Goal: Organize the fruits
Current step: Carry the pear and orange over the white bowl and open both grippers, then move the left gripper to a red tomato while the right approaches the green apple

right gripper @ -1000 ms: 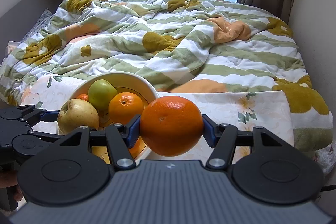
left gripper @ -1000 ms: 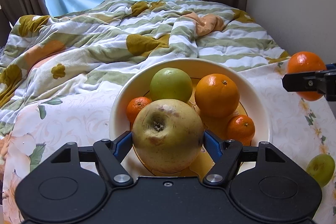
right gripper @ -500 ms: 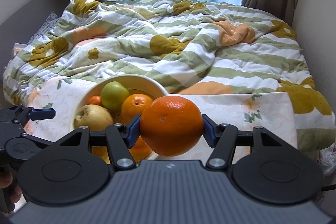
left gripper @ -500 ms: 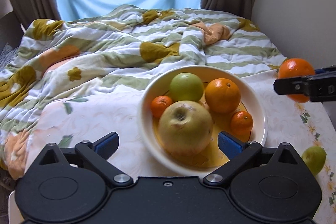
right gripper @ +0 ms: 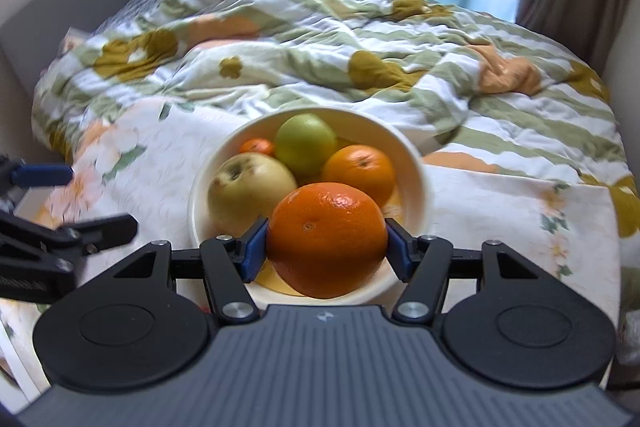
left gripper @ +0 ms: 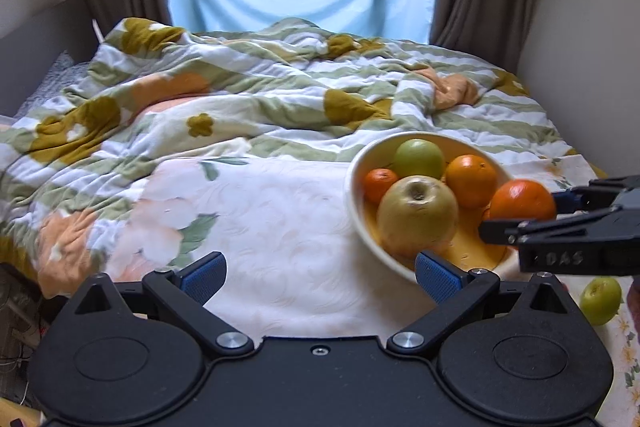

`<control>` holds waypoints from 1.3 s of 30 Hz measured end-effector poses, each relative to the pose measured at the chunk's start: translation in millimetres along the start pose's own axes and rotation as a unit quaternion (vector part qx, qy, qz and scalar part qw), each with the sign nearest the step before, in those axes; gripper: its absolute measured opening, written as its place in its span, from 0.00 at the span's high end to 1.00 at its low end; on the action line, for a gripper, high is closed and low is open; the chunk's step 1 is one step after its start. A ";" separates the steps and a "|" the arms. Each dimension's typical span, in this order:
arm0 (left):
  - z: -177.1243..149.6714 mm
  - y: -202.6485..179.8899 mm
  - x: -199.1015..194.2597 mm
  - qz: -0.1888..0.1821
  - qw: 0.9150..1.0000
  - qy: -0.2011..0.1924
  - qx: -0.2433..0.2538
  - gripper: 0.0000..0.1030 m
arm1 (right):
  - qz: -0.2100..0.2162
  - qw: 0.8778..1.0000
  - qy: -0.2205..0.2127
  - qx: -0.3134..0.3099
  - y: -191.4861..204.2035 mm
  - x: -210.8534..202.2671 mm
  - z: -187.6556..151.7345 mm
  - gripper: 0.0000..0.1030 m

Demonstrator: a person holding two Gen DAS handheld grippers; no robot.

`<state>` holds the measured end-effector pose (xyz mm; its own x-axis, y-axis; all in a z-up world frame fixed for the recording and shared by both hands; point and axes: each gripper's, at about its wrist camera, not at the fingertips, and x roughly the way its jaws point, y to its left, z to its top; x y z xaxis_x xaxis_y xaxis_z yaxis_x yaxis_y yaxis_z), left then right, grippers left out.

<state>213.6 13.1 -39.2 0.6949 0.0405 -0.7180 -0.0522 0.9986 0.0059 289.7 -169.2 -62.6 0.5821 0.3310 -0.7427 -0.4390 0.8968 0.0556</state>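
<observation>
We have released the big apple point(left gripper: 417, 215) into the bowl point(left gripper: 360, 227), so our left gripper point(left gripper: 320, 277) now stands wide apart and empty, while our right gripper point(right gripper: 326, 245) stays clamped on the orange point(right gripper: 326, 239), which now hangs over the bowl, ready to drop.

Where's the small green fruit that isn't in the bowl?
In the left wrist view, the small green fruit lies on the floral cloth at lower right, just outside the bowl, below the right gripper.

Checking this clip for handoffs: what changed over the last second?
The left gripper let go of the big yellow apple, leaving it in the bowl, opened wide and drew back leftward. The right gripper carried its orange over the bowl. Its grip and the other fruit are unchanged.
</observation>
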 end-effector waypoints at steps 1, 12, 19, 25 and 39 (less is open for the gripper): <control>-1.6 2.3 -1.6 0.004 1.000 -0.001 -0.002 0.01 | 0.001 1.000 0.001 -0.006 2.8 4.0 -1.7 0.27; -15.8 12.1 -10.5 0.025 1.000 -0.004 -0.019 0.01 | 0.007 0.999 0.006 -0.047 17.5 24.2 -13.6 0.26; -18.5 7.8 -24.0 0.023 0.999 -0.013 -0.021 0.01 | -0.010 0.997 -0.025 -0.070 24.1 6.9 -16.9 0.00; -17.9 6.4 -40.9 0.018 0.999 -0.025 -0.020 0.01 | -0.015 0.997 -0.029 -0.066 24.2 -15.7 -20.4 0.00; -22.6 10.2 -98.9 -0.011 0.998 -0.061 -0.012 0.01 | -0.035 0.998 -0.036 0.028 28.7 -98.0 -27.4 0.00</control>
<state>128.1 18.5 16.1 0.7783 0.0229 -0.6274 -0.0511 0.9983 -0.0269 201.3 -183.9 -6.5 0.6579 0.2852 -0.6970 -0.3581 0.9327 0.0436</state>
